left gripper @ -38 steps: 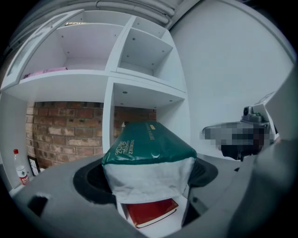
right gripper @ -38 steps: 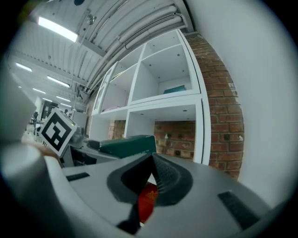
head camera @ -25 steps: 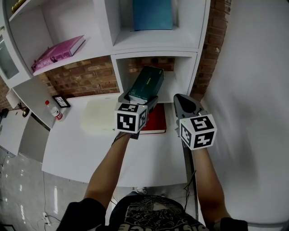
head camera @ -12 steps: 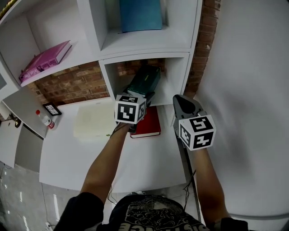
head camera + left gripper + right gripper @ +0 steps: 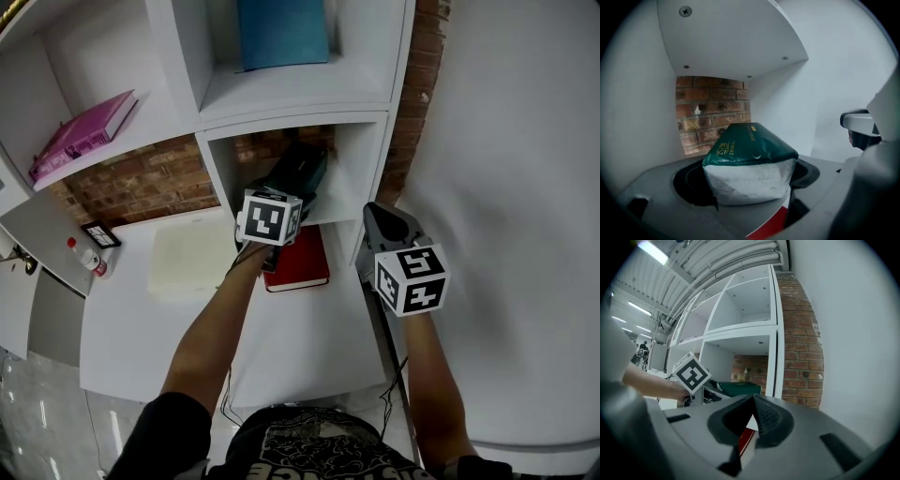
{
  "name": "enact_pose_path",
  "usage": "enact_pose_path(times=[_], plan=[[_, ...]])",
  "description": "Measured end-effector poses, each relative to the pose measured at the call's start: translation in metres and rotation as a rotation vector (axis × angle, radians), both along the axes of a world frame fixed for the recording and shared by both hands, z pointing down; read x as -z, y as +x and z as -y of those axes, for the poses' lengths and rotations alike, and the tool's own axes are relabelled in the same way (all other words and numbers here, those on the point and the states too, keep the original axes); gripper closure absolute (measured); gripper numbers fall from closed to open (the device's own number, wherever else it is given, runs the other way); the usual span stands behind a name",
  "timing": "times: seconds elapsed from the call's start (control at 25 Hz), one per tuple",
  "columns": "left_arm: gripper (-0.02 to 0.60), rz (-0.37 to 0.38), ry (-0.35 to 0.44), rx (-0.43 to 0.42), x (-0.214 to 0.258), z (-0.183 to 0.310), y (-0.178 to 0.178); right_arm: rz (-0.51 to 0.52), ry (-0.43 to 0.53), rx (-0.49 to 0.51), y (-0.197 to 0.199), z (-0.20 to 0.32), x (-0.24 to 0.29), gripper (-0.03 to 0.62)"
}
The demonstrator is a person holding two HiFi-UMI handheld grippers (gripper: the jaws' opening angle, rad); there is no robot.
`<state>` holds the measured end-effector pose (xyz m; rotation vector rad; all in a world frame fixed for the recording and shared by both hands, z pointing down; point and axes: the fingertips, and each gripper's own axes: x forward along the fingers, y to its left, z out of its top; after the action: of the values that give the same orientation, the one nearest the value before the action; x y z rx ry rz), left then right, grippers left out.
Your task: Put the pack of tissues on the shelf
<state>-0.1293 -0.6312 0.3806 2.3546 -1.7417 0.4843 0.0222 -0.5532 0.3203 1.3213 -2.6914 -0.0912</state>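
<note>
Tissue pack, dark green wrap on top and white at the near end, sits pinched between the jaws of the left gripper, one jaw on each side of it. In the head view the pack is inside the lower cubby of the white shelf unit, reaching in toward the brick back wall; can't tell whether its underside touches the cubby floor. Left gripper is at the cubby mouth, its marker cube toward the person. Right gripper has its jaws pressed together with nothing between them; it hangs just right of the left one, off the cubby's right upright. A red book lies flat on the white desk below the cubby front. Left of it on the desk: a flat cream pad, a small framed picture, a small red-capped bottle. A pink book lies on the left shelf, and a blue flat item stands in the cubby above.
</note>
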Motion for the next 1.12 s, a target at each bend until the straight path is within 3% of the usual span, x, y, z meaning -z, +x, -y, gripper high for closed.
enact_pose_path(times=[0.44, 0.88, 1.12], plan=[[0.1, 0.013, -0.026, 0.013, -0.002, 0.0, -0.001, 0.006, -0.008, -0.003, 0.004, -0.006, -0.004, 0.591], [0.097, -0.026, 0.023, 0.046, 0.014, -0.025, -0.002, 0.016, -0.006, 0.035, 0.003, -0.016, 0.0, 0.591], [0.151, -0.052, 0.07, 0.044, 0.028, -0.05, 0.002, 0.034, -0.005, 0.073, -0.003, -0.021, 0.004, 0.591]])
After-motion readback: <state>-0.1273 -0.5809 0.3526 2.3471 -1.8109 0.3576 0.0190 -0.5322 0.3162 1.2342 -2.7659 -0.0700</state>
